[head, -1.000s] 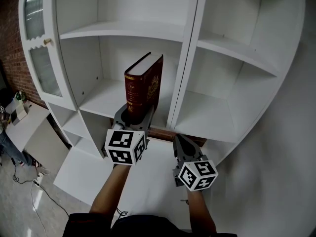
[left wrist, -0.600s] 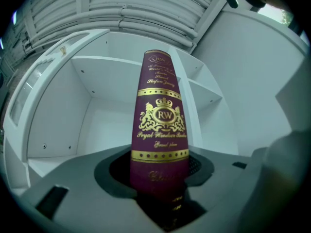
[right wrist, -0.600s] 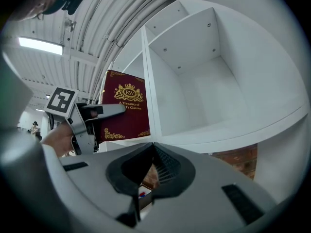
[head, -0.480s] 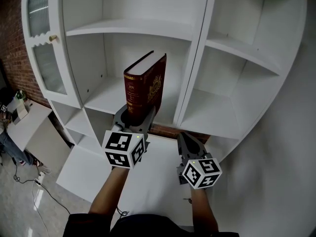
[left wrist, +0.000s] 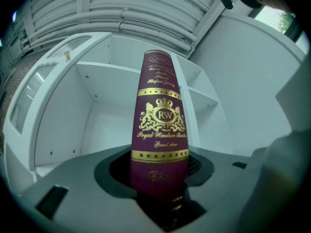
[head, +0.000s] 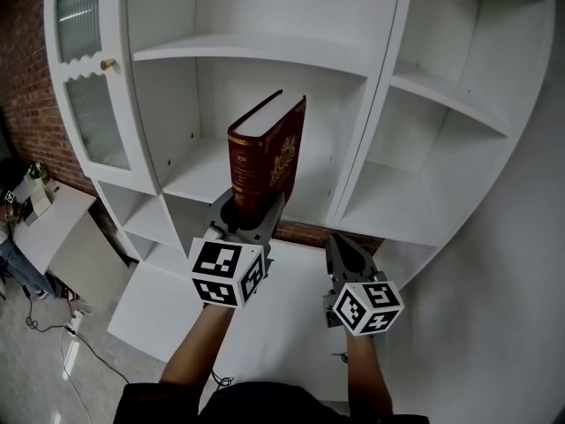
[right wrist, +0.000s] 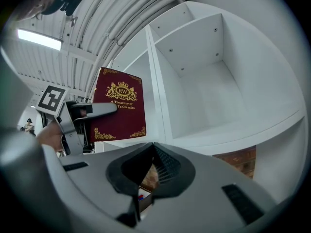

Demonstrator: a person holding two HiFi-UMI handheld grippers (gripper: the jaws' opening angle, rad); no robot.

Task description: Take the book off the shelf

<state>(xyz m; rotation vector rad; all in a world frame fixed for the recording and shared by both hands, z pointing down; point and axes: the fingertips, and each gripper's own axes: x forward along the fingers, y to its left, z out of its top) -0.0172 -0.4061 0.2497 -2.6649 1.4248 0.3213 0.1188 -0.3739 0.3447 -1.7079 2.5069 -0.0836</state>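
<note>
A thick dark red book (head: 265,157) with gold print stands upright in front of the white shelf unit (head: 256,51), clear of its boards. My left gripper (head: 247,212) is shut on the bottom of the book, one jaw on each cover. In the left gripper view the spine (left wrist: 160,130) rises straight up from between the jaws. My right gripper (head: 341,247) hangs lower right of the book, shut with nothing in it. The right gripper view shows the book's cover (right wrist: 119,111) with the left gripper (right wrist: 92,111) on it.
The middle shelf board (head: 199,179) behind the book is bare. A glass door (head: 88,104) stands open at the left, with a brick wall (head: 22,87) behind it. A low white surface (head: 44,223) sits at lower left. More bare compartments (head: 415,193) lie to the right.
The book has stayed in my left gripper. Both grippers have drifted slightly right, and the shelf unit has slid further right in the head view.
</note>
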